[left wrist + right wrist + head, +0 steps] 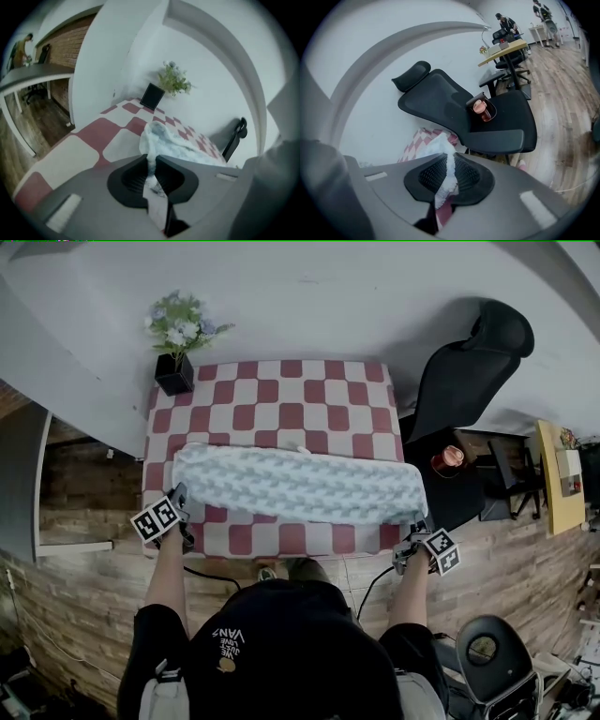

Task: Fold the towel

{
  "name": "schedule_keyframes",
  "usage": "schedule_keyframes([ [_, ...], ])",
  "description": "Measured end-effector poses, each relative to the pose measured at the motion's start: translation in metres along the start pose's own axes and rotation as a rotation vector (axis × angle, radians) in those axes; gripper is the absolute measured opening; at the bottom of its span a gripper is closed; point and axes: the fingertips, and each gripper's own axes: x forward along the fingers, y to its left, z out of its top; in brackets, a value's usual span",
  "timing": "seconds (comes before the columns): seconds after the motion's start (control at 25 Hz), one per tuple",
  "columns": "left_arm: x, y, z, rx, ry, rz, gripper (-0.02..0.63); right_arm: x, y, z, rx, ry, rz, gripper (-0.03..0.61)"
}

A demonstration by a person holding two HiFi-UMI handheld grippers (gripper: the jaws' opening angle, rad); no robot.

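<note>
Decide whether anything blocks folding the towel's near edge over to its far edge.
Nothing visible does. The left gripper and right gripper are shut on near corners of the towel; its top is bare; the potted plant stands apart at the far-left corner of the table.

Black cap [281, 652]: white brand lettering "VANS", upside down; the smaller lines beneath it are illegible. Up and to either side of the cap, the left gripper [178, 493] and right gripper [419, 527] carry cubes bearing square black-and-white code markers, without letters.

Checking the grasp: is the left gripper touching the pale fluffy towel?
Touching. In the left gripper view, the left gripper pinches the fluffy towel between its closed jaws.
</note>
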Motion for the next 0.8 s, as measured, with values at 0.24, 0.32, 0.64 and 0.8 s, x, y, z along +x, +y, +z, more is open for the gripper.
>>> schedule_keyframes([
  [0.24,-0.041,-0.007,0.016,-0.137,-0.062,-0.294,0.038,-0.019,0.02,0.023,0.032,-0.04,0.115,0.037],
  [0.32,-0.051,-0.005,0.005,-0.18,-0.045,-0.366,0.038,-0.023,0.011,0.021,0.05,-0.042,0.102,0.035],
  [0.64,-0.075,0.021,-0.041,-0.295,0.007,-0.443,0.04,-0.04,-0.031,0.002,0.157,-0.025,0.064,0.035],
  [0.8,-0.082,0.021,-0.046,-0.336,0.043,-0.456,0.038,-0.049,-0.035,0.008,0.151,-0.032,0.067,0.035],
])
